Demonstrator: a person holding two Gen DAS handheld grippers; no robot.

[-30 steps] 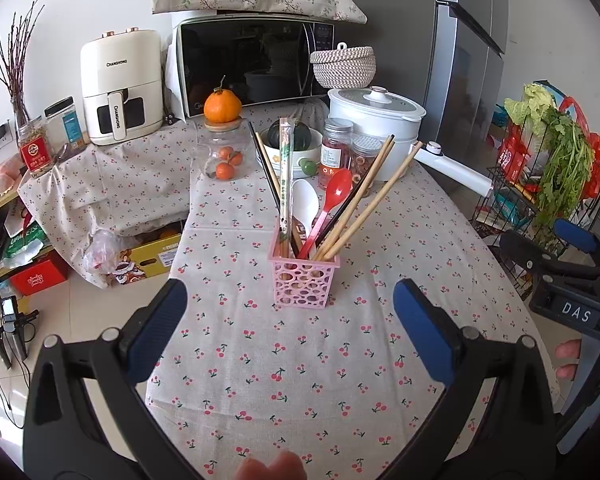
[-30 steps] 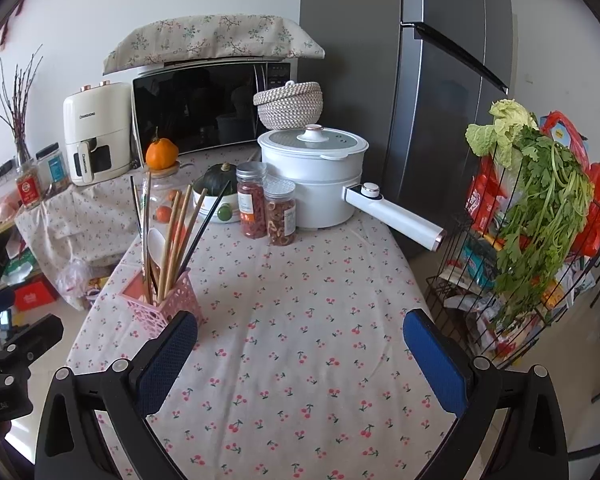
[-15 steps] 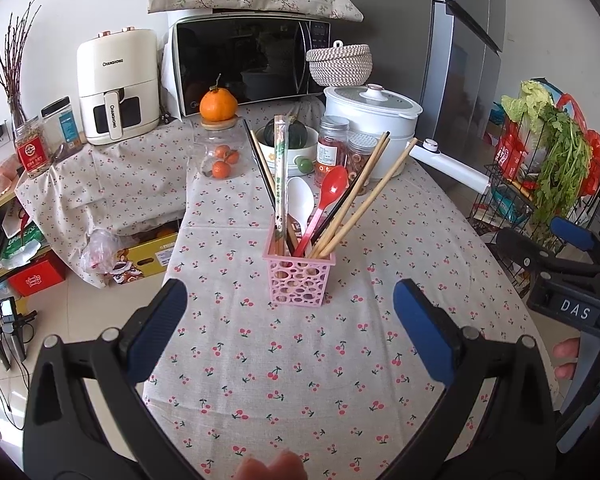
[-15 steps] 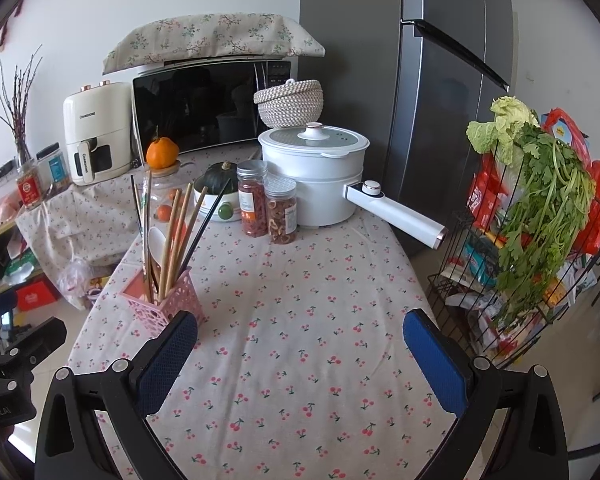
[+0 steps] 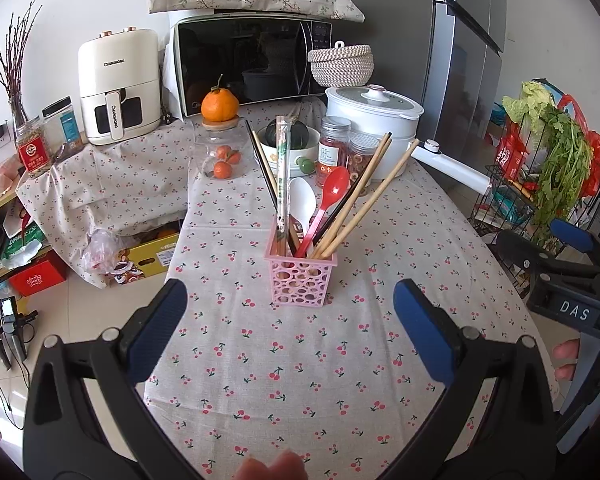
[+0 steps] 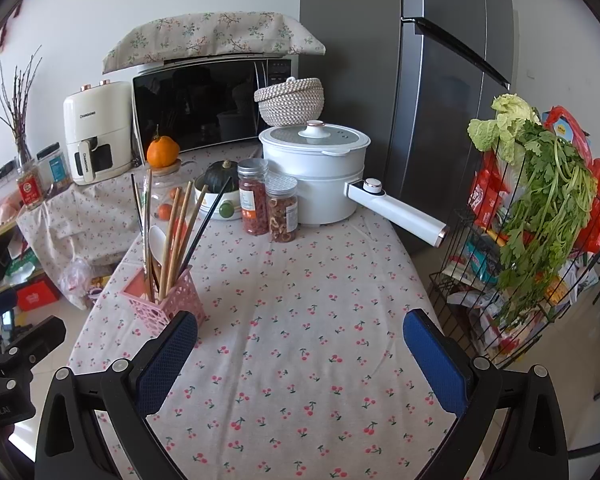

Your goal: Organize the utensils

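Observation:
A pink perforated utensil basket [image 5: 300, 280] stands on the cherry-print tablecloth [image 5: 300, 368]. It holds wooden chopsticks [image 5: 364, 204], black chopsticks, a wrapped chopstick pair [image 5: 283, 168], a red spoon [image 5: 327, 204] and a white spoon [image 5: 303, 204]. My left gripper [image 5: 290, 330] is open and empty, just in front of the basket. In the right wrist view the basket [image 6: 164, 300] is at the left. My right gripper [image 6: 300, 360] is open and empty over the cloth, to the basket's right.
A white pot [image 6: 316, 168] with a long handle, two spice jars [image 6: 268, 204], a bowl with a squash [image 6: 220, 188] and a glass jar topped by an orange [image 5: 220, 136] stand at the table's far end. A microwave, an air fryer and a fridge stand behind. A wire rack of greens [image 6: 540, 208] is at the right.
Both grippers have drawn back slightly from the table's far end; the scene sits a little farther away. Both stay open and empty. The basket has not moved.

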